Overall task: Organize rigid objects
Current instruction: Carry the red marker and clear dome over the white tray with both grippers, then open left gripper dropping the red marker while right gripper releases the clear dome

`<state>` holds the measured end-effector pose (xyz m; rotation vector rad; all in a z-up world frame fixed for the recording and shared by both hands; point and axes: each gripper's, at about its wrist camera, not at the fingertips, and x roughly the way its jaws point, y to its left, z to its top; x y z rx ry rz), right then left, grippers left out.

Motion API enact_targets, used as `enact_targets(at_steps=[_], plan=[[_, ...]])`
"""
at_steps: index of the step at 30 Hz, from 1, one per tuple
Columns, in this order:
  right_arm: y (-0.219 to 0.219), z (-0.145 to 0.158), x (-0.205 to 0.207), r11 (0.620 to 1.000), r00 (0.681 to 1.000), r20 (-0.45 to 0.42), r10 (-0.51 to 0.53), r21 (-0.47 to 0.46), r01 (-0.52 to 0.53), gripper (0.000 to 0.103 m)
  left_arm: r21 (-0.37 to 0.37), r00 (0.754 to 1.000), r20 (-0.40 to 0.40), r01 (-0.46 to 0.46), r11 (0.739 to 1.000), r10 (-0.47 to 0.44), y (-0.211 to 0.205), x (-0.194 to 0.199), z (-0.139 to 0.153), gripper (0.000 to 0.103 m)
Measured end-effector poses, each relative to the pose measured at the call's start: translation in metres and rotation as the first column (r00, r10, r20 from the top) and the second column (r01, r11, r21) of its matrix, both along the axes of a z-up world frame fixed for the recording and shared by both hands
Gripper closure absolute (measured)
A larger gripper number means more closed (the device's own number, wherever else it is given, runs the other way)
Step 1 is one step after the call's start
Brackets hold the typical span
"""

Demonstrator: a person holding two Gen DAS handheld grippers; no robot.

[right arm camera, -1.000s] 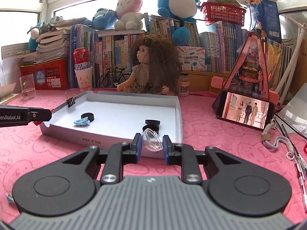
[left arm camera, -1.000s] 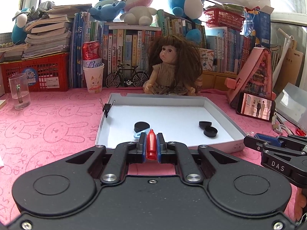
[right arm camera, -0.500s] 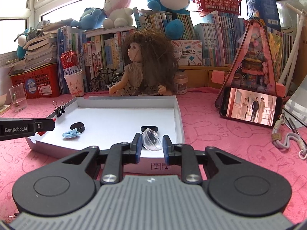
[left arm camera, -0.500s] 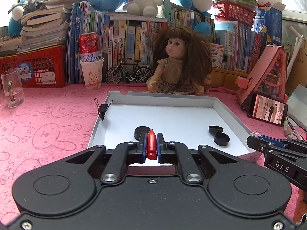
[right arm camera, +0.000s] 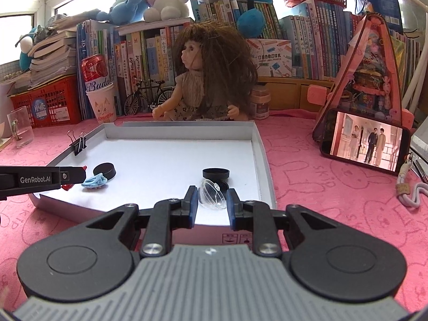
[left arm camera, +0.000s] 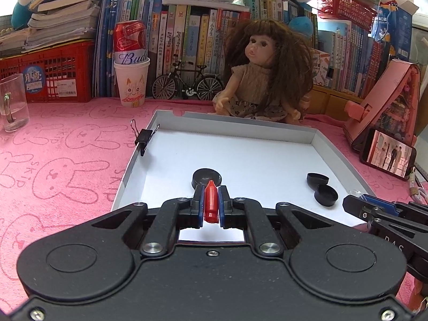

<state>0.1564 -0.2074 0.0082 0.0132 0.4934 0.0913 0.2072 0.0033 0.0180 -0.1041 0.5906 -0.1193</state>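
Left gripper (left arm camera: pixel 210 200) has its fingers clamped on a red cap (left arm camera: pixel 210 203), tip pointing forward, held over the near part of the white tray (left arm camera: pixel 267 131). Just past the tip sits a black disc (left arm camera: pixel 206 178) on the tray floor. In the right wrist view the left gripper (right arm camera: pixel 72 176) comes in from the left edge, red showing at its tip, right beside a blue clip (right arm camera: pixel 95 181) and the black disc (right arm camera: pixel 104 169).

Right gripper (right arm camera: pixel 211 200) is over the tray's near right corner. Its fingers are apart, with a clear dome (right arm camera: pixel 212 194) between them; the left finger (right arm camera: pixel 192 200) looks to touch the dome, a gap shows at the right one. Cannot tell if the dome rests on the tray floor. Behind the dome are two black lids (right arm camera: pixel 216 173), one partly hidden by it. From the left wrist view the two black lids (left arm camera: pixel 321 187) lie touching each other near the tray's right wall, and the right gripper (left arm camera: pixel 355 203) enters from the right edge.

A binder clip (left arm camera: pixel 144 139) is clipped on the tray's left wall. The tray sits on a pink table (left arm camera: pixel 67 165). A doll (left arm camera: pixel 264 72) sits just behind the tray's far wall. A phone (right arm camera: pixel 365 144) leans upright to the right of the tray. A glass mug (left arm camera: pixel 12 104) stands far left.
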Motion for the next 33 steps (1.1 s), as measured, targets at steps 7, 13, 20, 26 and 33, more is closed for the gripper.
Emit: enact_targets(at_steps=[7,13,20,26,33], plan=[[0.002,-0.001,0.01,1.0,1.0,-0.031,-0.004,0.005,0.004,0.075,0.003,1.0,-0.021,-0.003,1.0,0.003,-0.001,0.009,-0.005,0.093],[-0.001,-0.002,0.016,1.0,0.998,-0.063,-0.009,0.023,0.011,0.075,0.01,0.999,-0.047,-0.002,1.0,0.003,-0.004,0.015,-0.008,0.093],[0.0,-0.004,0.019,1.0,0.997,-0.075,-0.012,0.018,0.014,0.075,0.021,0.998,-0.063,0.0,1.0,0.001,-0.006,0.02,-0.012,0.093],[0.001,-0.004,0.021,1.0,0.997,-0.081,-0.01,0.015,0.012,0.075,0.023,0.998,-0.068,-0.001,1.0,0.002,-0.006,0.02,-0.014,0.093],[0.004,-0.004,0.022,1.0,0.996,-0.088,-0.007,0.005,0.007,0.075,0.028,0.997,-0.072,0.007,1.0,-0.005,-0.007,0.021,-0.015,0.093]])
